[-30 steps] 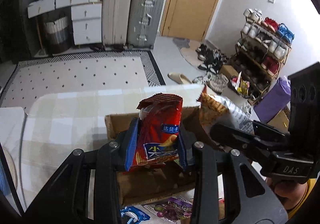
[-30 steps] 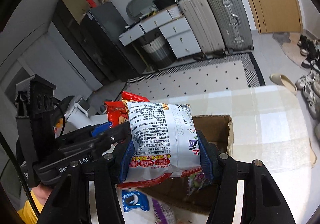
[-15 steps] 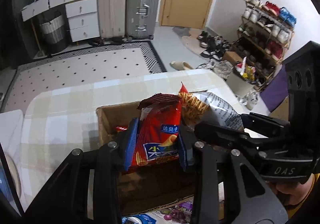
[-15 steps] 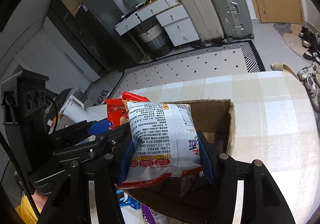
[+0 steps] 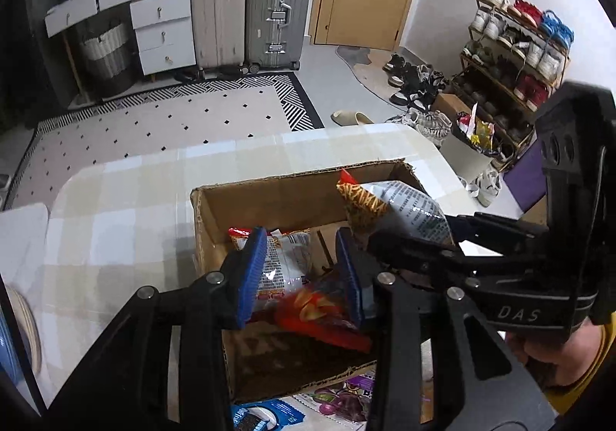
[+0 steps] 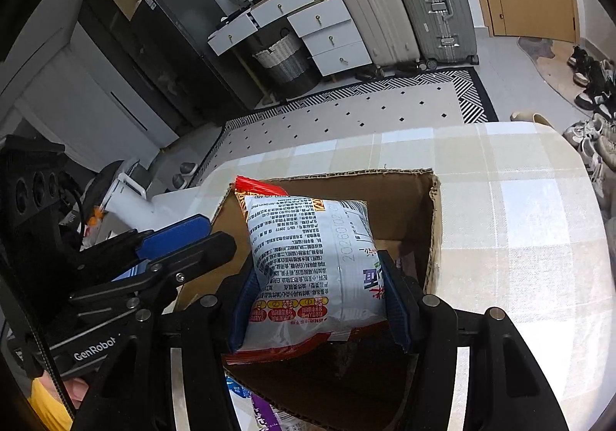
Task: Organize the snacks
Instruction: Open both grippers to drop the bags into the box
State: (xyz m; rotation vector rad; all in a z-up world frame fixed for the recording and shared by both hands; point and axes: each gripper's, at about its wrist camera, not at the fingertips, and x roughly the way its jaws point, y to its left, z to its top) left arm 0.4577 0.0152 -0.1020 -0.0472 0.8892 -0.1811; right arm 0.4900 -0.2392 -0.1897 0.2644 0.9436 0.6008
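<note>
Now the left hand-held gripper [image 5: 304, 269] is just opening, its jaws standing apart as the red bag [image 5: 319, 315] is dropping into the box [image 5: 269, 196] directly below; the right hand-held gripper [image 6: 319, 296] is clamping the silver bag [image 6: 312, 257] lengthwise above the box.

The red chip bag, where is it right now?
In the left wrist view the red chip bag lies inside the cardboard box, just below the left tool, beside a white snack bag.
</note>
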